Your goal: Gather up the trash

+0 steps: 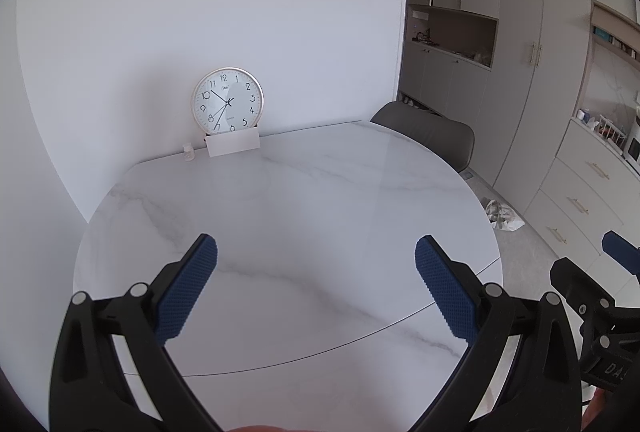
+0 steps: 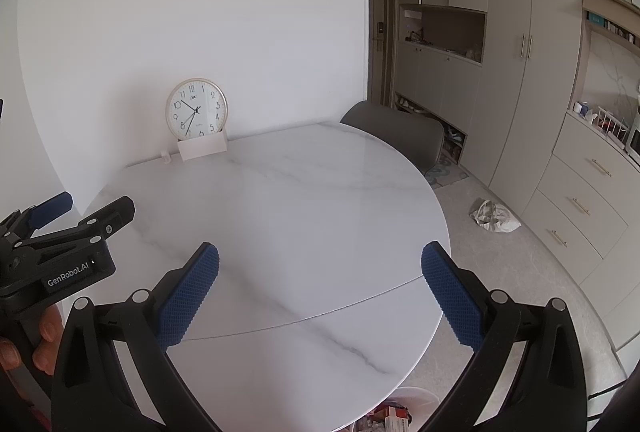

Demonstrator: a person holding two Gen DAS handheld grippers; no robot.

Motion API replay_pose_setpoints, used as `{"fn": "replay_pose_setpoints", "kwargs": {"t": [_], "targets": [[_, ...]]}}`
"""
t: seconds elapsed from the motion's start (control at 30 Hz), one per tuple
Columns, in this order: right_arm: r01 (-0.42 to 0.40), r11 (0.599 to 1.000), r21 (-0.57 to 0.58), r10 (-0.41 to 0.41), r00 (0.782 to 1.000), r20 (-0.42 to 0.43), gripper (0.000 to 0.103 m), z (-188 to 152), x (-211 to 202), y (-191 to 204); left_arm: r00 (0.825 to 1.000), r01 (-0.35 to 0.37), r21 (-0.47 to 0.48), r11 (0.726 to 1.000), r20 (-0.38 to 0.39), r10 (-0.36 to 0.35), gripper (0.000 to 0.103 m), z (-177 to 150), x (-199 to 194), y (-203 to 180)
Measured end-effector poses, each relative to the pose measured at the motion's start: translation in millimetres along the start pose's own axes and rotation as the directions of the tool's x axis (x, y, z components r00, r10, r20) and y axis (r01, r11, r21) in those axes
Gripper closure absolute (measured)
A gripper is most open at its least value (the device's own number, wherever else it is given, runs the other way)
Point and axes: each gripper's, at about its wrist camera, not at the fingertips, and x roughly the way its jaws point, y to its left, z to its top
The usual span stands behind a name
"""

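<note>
You're holding the left gripper (image 1: pixel 316 286) and right gripper (image 2: pixel 320 292) with jaws spread wide, nothing between them, both hovering over the marble table (image 1: pixel 304 192). The trash, a crumpled bag (image 2: pixel 495 216), is lying on the floor well apart from the jaws, past the table's right edge. Only the right wrist view is showing a bin (image 2: pixel 404 410) with scraps under the table's near edge.

"GenRobot.AI" stands in white on the black left gripper (image 2: pixel 86 208) — numerals 1–12 ring the round white gold-rimmed clock (image 2: pixel 197 109) ahead.
</note>
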Motion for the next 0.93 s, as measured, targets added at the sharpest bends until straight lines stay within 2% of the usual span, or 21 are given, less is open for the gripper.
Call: {"fn": "replay_pose_setpoints", "kwargs": {"t": [0.93], "targets": [[-0.005, 1.000, 0.005, 0.005, 1.000, -0.015, 0.002, -6.5, 0.6, -7.2, 1.000, 0.010, 0.010, 1.000, -0.027, -0.010, 0.008, 7.7, 17.5, 11.5]]}}
